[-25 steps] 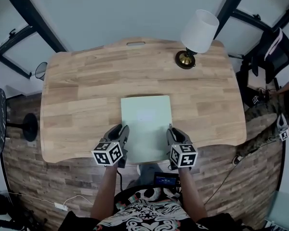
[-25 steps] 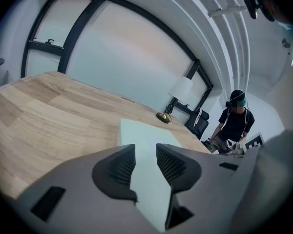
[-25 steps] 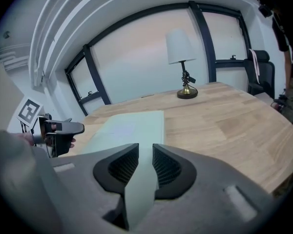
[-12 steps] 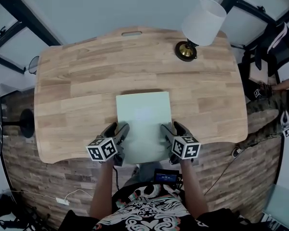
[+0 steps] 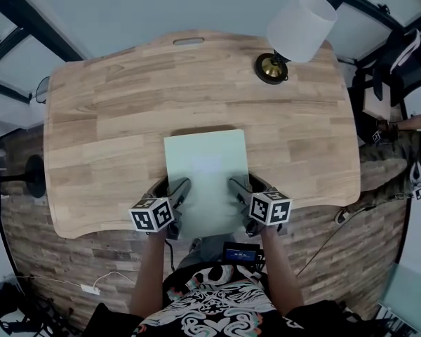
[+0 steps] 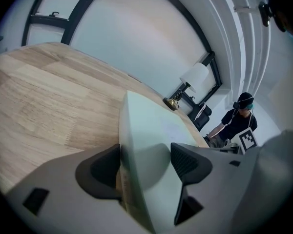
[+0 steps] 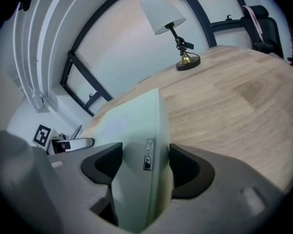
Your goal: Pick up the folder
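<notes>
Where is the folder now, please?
In the head view, the folder lies centred at the table's near edge; the lamp stands at the far right corner.

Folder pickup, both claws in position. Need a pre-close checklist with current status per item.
1. Left claw straddles one edge of the folder: ok; its jaws have just been opening, with the folder between them.
2. Right claw straddles the opposite edge: ok; its jaws have just been opening, with the folder between them.
3. Claws clamped on folder: not ok; both open.
4. Both claws at the folder's near end, roughly level: ok in the head view.
5. Lamp clear of the lift: ok; it stands at the far corner of the table.
6. Folder's closure secure: cannot tell.
</notes>
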`<state>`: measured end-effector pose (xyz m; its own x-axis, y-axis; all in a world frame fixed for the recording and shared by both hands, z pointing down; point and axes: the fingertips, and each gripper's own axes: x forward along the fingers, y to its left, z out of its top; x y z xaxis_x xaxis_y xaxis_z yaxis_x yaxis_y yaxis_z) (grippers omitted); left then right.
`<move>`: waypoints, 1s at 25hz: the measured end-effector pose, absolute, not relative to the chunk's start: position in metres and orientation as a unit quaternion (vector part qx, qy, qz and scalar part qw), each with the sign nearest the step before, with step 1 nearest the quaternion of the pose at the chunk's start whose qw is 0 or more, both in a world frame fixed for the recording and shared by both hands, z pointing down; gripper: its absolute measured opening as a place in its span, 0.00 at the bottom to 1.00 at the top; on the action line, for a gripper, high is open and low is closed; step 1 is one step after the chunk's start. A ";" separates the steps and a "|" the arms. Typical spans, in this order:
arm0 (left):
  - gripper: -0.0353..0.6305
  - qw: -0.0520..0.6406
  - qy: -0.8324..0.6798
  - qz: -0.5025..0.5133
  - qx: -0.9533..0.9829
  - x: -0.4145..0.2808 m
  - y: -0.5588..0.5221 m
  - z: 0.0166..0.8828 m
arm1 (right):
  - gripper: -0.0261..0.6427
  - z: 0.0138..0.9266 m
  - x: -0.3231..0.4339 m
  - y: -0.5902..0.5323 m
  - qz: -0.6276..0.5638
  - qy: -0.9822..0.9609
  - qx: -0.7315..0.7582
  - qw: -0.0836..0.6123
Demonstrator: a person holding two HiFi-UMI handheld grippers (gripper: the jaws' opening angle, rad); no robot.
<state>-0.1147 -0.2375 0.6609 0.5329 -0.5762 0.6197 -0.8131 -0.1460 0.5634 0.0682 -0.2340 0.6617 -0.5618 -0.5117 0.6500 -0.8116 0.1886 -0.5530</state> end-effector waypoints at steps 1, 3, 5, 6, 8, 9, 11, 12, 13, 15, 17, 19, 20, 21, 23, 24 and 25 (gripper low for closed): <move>0.51 0.459 -0.467 0.125 0.746 -0.116 -0.238 0.661 | 0.46 0.662 0.067 -0.235 0.463 -0.752 0.438 0.166; 0.51 0.461 -0.467 0.121 0.745 -0.117 -0.238 0.662 | 0.47 0.663 0.066 -0.235 0.470 -0.749 0.436 0.170; 0.51 0.464 -0.465 0.121 0.744 -0.117 -0.238 0.663 | 0.47 0.664 0.066 -0.234 0.472 -0.748 0.435 0.169; 0.51 0.465 -0.464 0.121 0.744 -0.116 -0.238 0.663 | 0.47 0.663 0.066 -0.235 0.470 -0.750 0.436 0.166; 0.51 0.468 -0.463 0.119 0.743 -0.116 -0.238 0.664 | 0.47 0.662 0.065 -0.235 0.466 -0.751 0.438 0.162; 0.51 0.469 -0.462 0.118 0.743 -0.117 -0.239 0.664 | 0.47 0.663 0.065 -0.236 0.466 -0.751 0.439 0.161; 0.51 0.471 -0.462 0.115 0.742 -0.118 -0.239 0.663 | 0.47 0.663 0.064 -0.236 0.467 -0.750 0.440 0.161; 0.51 0.472 -0.463 0.114 0.742 -0.117 -0.239 0.663 | 0.47 0.662 0.065 -0.236 0.467 -0.749 0.442 0.161; 0.51 0.472 -0.464 0.113 0.741 -0.117 -0.239 0.663 | 0.47 0.662 0.065 -0.236 0.467 -0.748 0.443 0.160; 0.51 0.472 -0.468 0.112 0.739 -0.116 -0.239 0.662 | 0.47 0.661 0.065 -0.235 0.465 -0.748 0.447 0.155; 0.51 0.471 -0.474 0.112 0.736 -0.117 -0.238 0.662 | 0.47 0.661 0.066 -0.234 0.465 -0.748 0.448 0.154; 0.51 0.470 -0.478 0.113 0.734 -0.118 -0.239 0.661 | 0.47 0.661 0.065 -0.235 0.467 -0.748 0.446 0.154; 0.51 0.469 -0.479 0.114 0.733 -0.118 -0.240 0.660 | 0.47 0.660 0.065 -0.235 0.469 -0.747 0.445 0.153; 0.51 0.469 -0.480 0.114 0.733 -0.118 -0.241 0.659 | 0.47 0.660 0.065 -0.235 0.471 -0.746 0.445 0.153; 0.51 0.471 -0.481 0.111 0.731 -0.117 -0.243 0.657 | 0.47 0.659 0.065 -0.234 0.469 -0.745 0.448 0.153; 0.51 0.473 -0.482 0.109 0.729 -0.118 -0.243 0.656 | 0.46 0.658 0.065 -0.235 0.466 -0.746 0.451 0.152; 0.51 0.474 -0.483 0.108 0.728 -0.118 -0.243 0.656 | 0.46 0.657 0.065 -0.235 0.464 -0.746 0.453 0.151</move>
<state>-0.1182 -0.2432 0.6563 0.5096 -0.6014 0.6153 -0.8059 -0.0831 0.5862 0.0646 -0.2349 0.6569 -0.5432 -0.5365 0.6458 -0.8167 0.1591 -0.5547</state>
